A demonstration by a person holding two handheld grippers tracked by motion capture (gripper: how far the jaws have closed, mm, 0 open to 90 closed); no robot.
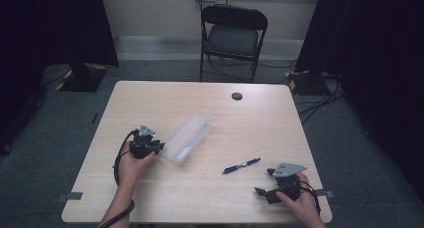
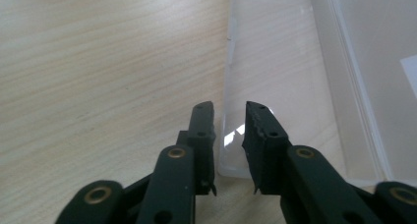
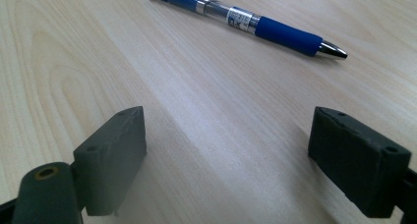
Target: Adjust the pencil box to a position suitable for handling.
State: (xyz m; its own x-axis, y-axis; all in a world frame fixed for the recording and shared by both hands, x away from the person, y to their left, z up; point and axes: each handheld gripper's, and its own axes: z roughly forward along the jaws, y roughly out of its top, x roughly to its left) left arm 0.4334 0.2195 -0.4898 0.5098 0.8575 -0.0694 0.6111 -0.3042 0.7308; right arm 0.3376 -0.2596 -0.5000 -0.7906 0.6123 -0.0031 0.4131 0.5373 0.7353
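Case (image 1: 188,136) lies long axis diagonal, near-left to far-right.

the blue pen (image 3: 246,20) carries a small white label with dark print on its clear barrel, too blurred to read; nothing else bears lettering.

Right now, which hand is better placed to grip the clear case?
Left. Its gripper already straddles the clear case edge, fingers nearly closed; the right gripper waits open beside the pen.
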